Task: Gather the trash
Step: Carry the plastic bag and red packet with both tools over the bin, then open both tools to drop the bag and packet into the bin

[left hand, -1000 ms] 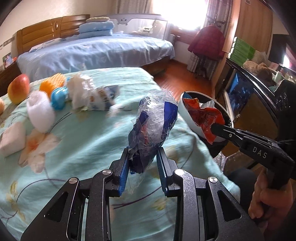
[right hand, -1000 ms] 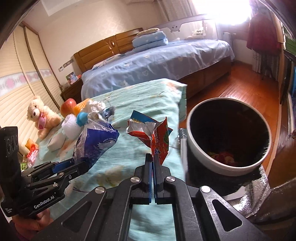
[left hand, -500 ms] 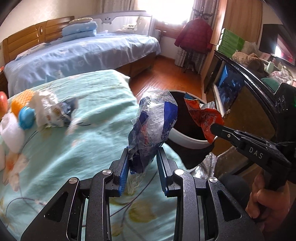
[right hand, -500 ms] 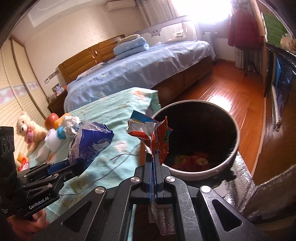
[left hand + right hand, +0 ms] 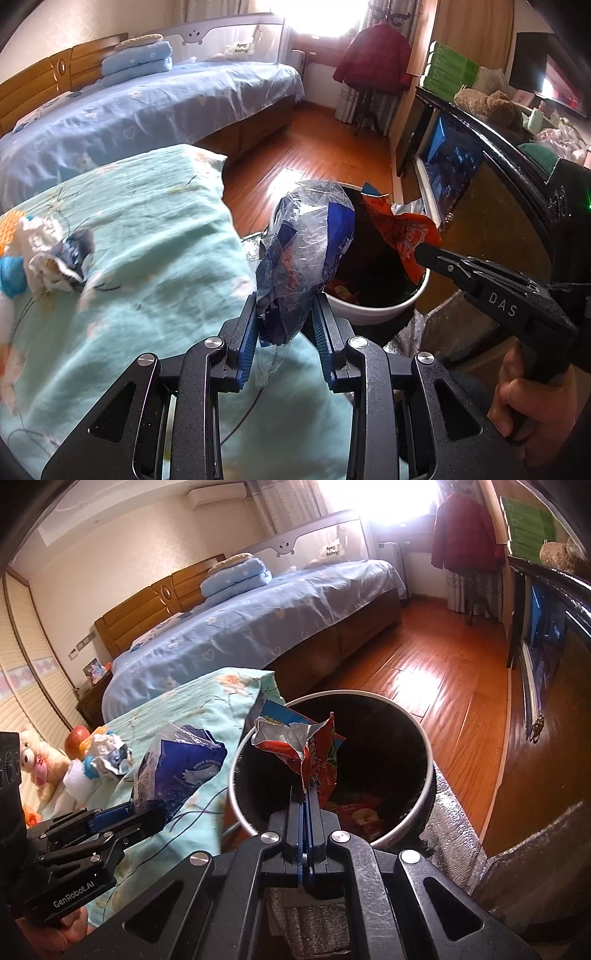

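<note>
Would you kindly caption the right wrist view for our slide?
Right hand-held gripper holds a red snack wrapper over the trash bin.

The crumpled blue and clear plastic bag (image 5: pixel 306 254) is glossy film, creased and catching light. The torn red snack wrapper (image 5: pixel 308 755) is shiny outside with a silvery foil lining. The round bin (image 5: pixel 428 771) has a smooth pale rim and a dark matt inside. Silver quilted foil sheeting (image 5: pixel 450 834) under it looks dimpled and reflective. The mint floral bedspread (image 5: pixel 147 258) is soft matt cloth, lightly wrinkled. The reddish wooden floor (image 5: pixel 436 686) is polished and glares. Both black grippers, left (image 5: pixel 285 332) and right (image 5: pixel 306 805), are matt plastic with bright metal pins; their blue pads (image 5: pixel 246 339) look ribbed.
</note>
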Demonstrator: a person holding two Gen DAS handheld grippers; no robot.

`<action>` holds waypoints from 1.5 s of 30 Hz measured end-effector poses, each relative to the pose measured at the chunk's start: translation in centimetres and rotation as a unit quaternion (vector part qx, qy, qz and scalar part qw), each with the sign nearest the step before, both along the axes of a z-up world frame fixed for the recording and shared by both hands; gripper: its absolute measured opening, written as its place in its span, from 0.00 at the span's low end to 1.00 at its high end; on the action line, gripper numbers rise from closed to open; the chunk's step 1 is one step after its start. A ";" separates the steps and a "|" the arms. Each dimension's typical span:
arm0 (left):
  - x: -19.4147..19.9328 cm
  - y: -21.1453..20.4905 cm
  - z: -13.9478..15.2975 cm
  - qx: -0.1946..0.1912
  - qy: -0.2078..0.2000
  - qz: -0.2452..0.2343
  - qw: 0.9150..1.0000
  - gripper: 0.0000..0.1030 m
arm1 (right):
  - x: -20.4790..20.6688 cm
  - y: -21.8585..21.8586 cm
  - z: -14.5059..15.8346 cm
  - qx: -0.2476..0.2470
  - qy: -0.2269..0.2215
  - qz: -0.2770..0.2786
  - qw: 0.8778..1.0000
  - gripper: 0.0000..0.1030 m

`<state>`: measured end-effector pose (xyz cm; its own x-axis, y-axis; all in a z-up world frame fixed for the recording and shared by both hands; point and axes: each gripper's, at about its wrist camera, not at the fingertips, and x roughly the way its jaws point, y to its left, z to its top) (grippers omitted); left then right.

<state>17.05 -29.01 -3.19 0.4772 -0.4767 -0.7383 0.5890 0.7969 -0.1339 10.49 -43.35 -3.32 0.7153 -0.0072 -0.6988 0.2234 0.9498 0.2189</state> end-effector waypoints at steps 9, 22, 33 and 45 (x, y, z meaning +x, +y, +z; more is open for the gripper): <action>1.2 -2.5 0.1 0.011 -0.005 -0.010 1.000 0.27 | 1.0 -1.6 -0.9 0.008 0.011 -0.009 1.000 0.01; 2.1 -4.3 -0.2 0.017 -0.003 -0.016 1.000 0.27 | 2.0 -2.9 -0.8 0.013 0.016 -0.017 1.000 0.01; 2.3 -5.0 -0.3 0.015 -0.001 -0.017 1.000 0.43 | 2.7 -3.3 -0.9 0.013 0.024 -0.023 0.999 0.05; 1.1 -0.1 -0.2 -0.007 0.004 0.030 1.000 0.67 | 1.6 -2.3 -0.2 0.034 -0.003 -0.022 0.999 0.78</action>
